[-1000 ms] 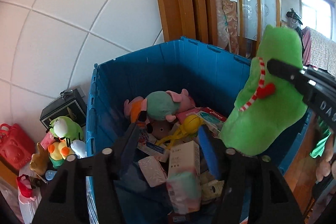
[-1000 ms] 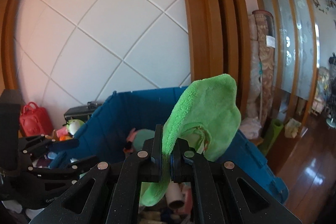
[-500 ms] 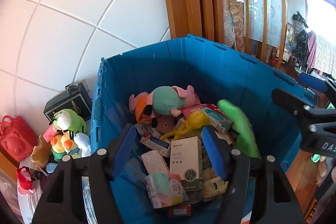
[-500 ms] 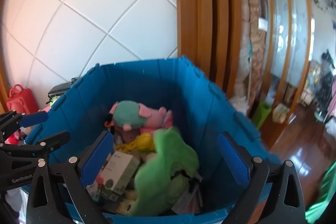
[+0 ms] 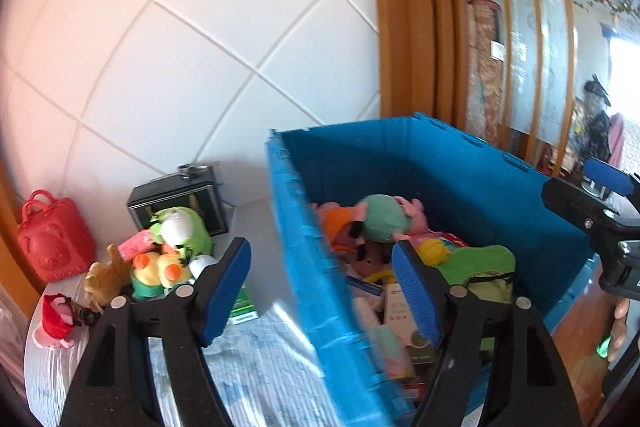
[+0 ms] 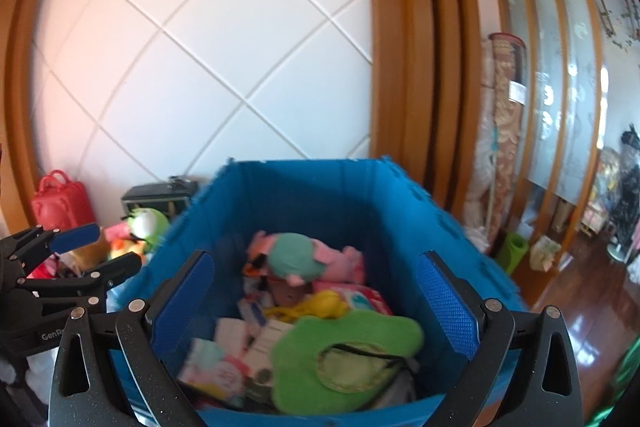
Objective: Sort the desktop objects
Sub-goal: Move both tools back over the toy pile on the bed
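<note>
Progress: the flat green plush toy lies in the crate, so that item counts as sorted; judging by the toys outside the crate, the job is partly done.
Left to sort: at the left of the left-wrist frame, on the pale quilted tabletop, a cluster sits outside the crate: a red moulded plastic bear-face bag, a small brown plush animal, a yellow-and-orange plush duck, a green-and-white plush frog and a black box with a metal clasp.
Left gripper: blue-padded fingers spread, just opened further, nothing between them; it straddles the crate's near wall.
Container: large blue plastic folding crate, centre of both frames, open-topped.
Contents: mint-and-pink plush pig at the back, yellow soft toy mid-pile, white cartons and pastel packets at lower left, green plush toy at lower right.
Right gripper: fingers spread wide and empty, just sprung open above the crate; green plush toy lies free below them.
</note>
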The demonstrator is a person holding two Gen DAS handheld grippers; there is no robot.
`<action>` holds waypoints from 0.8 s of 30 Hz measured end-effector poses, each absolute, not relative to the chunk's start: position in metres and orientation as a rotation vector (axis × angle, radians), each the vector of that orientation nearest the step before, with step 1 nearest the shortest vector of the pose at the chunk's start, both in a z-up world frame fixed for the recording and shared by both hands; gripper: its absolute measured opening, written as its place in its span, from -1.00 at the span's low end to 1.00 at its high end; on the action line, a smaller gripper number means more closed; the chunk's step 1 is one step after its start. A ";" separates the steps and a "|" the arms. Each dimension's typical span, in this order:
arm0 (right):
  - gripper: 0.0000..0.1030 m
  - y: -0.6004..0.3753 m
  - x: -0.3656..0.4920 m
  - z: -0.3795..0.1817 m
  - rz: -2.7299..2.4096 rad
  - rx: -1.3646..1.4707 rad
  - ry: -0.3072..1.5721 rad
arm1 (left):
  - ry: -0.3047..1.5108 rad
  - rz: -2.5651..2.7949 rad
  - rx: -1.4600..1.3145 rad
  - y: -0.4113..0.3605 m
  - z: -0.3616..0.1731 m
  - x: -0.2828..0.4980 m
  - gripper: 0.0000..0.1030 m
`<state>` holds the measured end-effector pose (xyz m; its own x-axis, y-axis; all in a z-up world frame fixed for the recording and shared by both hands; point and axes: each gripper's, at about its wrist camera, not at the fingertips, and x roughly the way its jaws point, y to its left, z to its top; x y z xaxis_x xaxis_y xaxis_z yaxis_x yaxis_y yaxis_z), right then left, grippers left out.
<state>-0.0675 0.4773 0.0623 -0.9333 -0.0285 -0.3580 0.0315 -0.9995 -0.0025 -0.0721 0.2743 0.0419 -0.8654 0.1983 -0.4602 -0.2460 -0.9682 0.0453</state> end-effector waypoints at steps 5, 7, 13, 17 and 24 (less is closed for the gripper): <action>1.00 0.429 -0.077 0.065 -2.989 0.533 0.014 | 0.065 2.911 -0.682 0.209 0.035 -0.071 0.43; 1.00 0.405 -0.082 0.065 -2.958 0.528 0.026 | 0.032 2.954 -0.704 0.177 0.029 -0.072 0.43; 1.00 0.325 -0.098 0.064 -2.867 0.542 0.066 | -0.012 3.064 -0.853 0.075 0.002 -0.079 0.43; 1.00 0.274 -0.109 0.059 -2.812 0.561 0.080 | -0.045 3.125 -0.981 0.000 -0.024 -0.083 0.43; 1.00 0.198 -0.143 0.028 -2.735 0.692 0.090 | -0.084 3.129 -1.240 -0.102 -0.080 -0.100 0.43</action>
<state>-0.1433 0.1976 0.0284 -0.8322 -0.2888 -0.4732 0.3192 -0.9475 0.0169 -0.0996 -0.1022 -0.0796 -0.7070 -0.1894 -0.6814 0.2255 -0.9736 0.0367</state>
